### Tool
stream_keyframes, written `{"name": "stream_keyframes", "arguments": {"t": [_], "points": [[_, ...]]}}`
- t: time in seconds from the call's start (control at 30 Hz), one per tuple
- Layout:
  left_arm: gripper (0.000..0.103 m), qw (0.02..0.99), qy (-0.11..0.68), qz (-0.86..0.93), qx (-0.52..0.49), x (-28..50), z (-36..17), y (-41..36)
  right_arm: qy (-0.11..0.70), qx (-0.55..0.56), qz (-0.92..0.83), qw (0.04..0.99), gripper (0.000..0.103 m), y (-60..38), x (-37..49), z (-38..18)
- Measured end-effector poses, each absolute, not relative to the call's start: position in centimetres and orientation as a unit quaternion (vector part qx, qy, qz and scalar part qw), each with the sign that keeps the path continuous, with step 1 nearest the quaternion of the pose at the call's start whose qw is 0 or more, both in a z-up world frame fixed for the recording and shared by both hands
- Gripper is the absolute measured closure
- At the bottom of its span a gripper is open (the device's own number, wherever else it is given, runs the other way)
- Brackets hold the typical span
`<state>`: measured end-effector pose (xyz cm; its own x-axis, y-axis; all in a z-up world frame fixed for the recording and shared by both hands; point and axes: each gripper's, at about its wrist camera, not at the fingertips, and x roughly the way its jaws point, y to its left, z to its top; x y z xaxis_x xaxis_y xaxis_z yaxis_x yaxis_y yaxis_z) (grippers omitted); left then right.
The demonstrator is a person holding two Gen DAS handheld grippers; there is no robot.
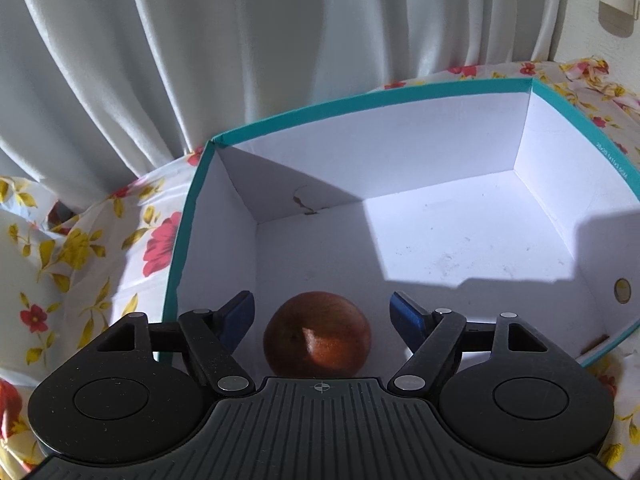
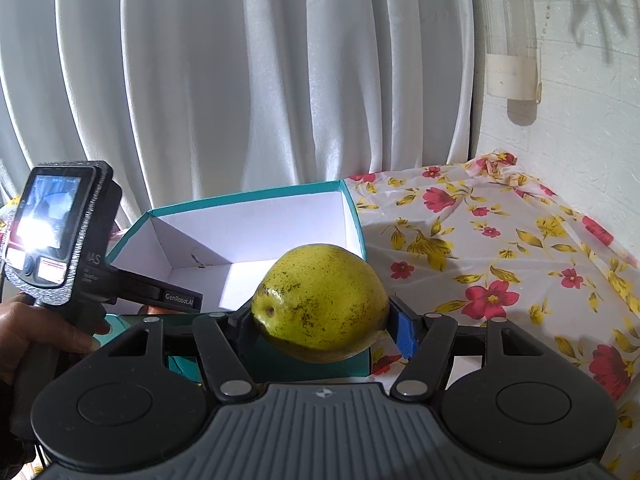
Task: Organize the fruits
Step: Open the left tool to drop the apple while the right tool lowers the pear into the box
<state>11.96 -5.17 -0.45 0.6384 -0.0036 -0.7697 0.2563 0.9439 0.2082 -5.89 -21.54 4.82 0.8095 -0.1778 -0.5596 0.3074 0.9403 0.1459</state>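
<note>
1. left gripper (image 1: 322, 314) hangs inside the teal box (image 1: 360, 100), jaws apart, clear of the reddish-brown fruit (image 1: 317, 334) on the box floor.
2. right gripper (image 2: 320, 320) clamps a yellow-green fruit (image 2: 320, 302) just outside the box's near wall.

Teal-rimmed white box (image 1: 400, 96) — red-yellow flowered cloth (image 2: 500, 248).

A reddish-brown fruit (image 1: 317, 332) is seen inside the teal-rimmed box (image 1: 360, 100) (white inside), between the left gripper's (image 1: 322, 312) parted, non-touching fingers (image 1: 408, 314).
</note>
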Motion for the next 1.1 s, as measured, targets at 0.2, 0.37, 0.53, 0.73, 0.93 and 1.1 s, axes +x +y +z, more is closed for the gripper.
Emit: {"name": "stream_keyframes", "arguments": {"t": [0.2,0.37,0.53,0.73,0.93,1.1], "points": [[0.007,0.905,0.394,-0.082,0.136,9.7,1.8,-4.4,0.272,0.102,-0.123,0.949,0.038,-21.4,-4.8,5.3],[0.003,0.917,0.379,-0.075,0.101,7.8,3.8,-1.7,0.264,0.086,-0.115,0.954,0.038,-21.2,-3.1,5.4],[0.002,0.928,0.366,-0.049,0.053,5.8,5.1,2.6,0.27,0.075,-0.111,0.953,0.038,-21.2,-1.2,4.6],[0.002,0.923,0.385,-0.015,0.024,4.9,4.3,5.8,0.303,0.072,-0.104,0.944,0.038,-21.3,1.3,2.5],[0.002,0.912,0.409,-0.007,0.027,3.4,2.6,7.8,0.337,0.056,-0.093,0.935,0.038,-20.7,3.9,1.0],[0.002,0.907,0.419,-0.014,0.033,2.0,1.7,8.5,0.362,0.025,-0.092,0.927,0.038,-19.9,5.8,0.5]]}}
